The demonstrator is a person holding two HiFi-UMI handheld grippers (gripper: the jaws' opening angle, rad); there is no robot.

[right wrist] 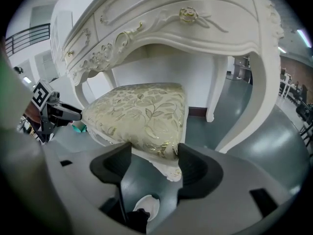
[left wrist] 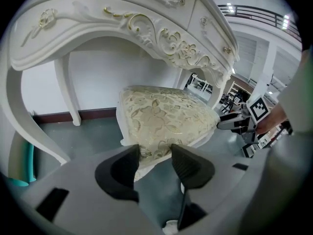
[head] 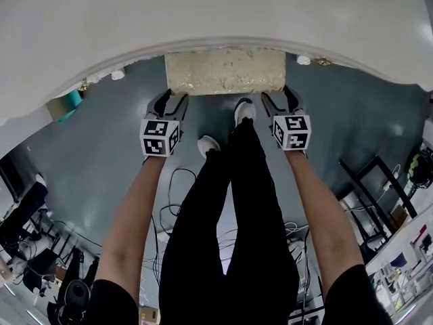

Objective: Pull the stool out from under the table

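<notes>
The stool (head: 225, 72), with a cream floral cushion and white carved frame, stands half under the white ornate table (head: 203, 12). My left gripper (head: 169, 103) is at its front left corner and my right gripper (head: 283, 100) at its front right corner. In the left gripper view the cushion's corner (left wrist: 166, 114) fills the gap of the left gripper (left wrist: 154, 155), jaws closed on it. The right gripper view shows the same: the stool's corner (right wrist: 142, 114) sits clamped inside the right gripper (right wrist: 154, 153).
The person's black trouser legs and white shoes (head: 243, 110) stand just behind the stool. Curved table legs (left wrist: 66, 89) (right wrist: 244, 111) flank it. Cables (head: 176, 181) lie on the grey floor, a teal object (head: 67, 100) sits left, a black frame (head: 379, 181) right.
</notes>
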